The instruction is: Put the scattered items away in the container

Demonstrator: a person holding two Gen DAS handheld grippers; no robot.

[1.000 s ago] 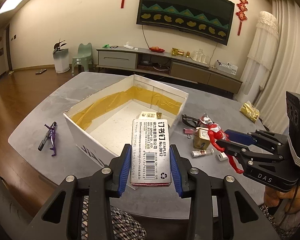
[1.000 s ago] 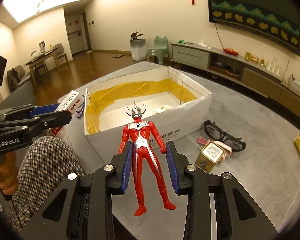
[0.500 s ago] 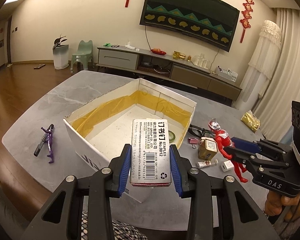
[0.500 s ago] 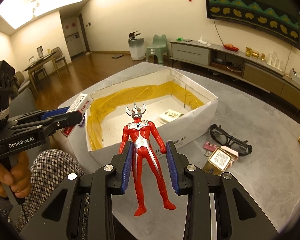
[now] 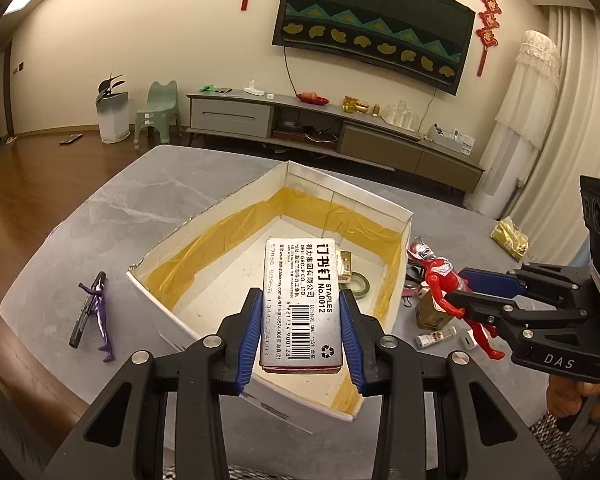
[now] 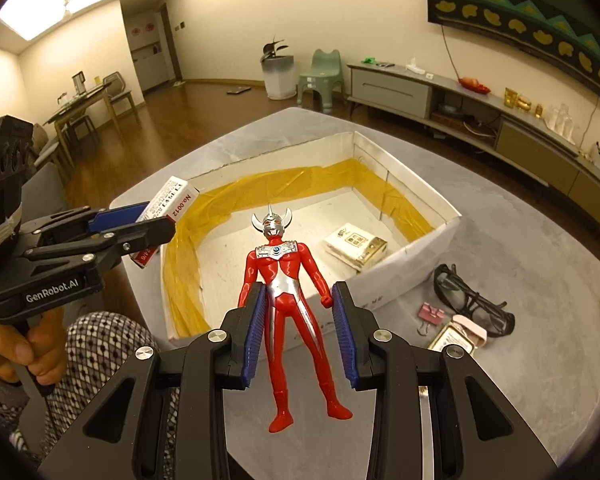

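red figure point(image 6: 290, 300), staples box point(image 5: 302, 300) gripped

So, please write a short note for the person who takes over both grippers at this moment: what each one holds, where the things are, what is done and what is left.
Left gripper: shut on the staples box, held above the near end of the white container.
Right gripper: shut on the red toy figure, near the container's front wall, not yet inside.
Done: a tape roll and a small packet lie in the container.
Left: release both held items inside, then collect the glasses, pink clip, tin, gold pouch, small bottle and the purple figure with black pen.
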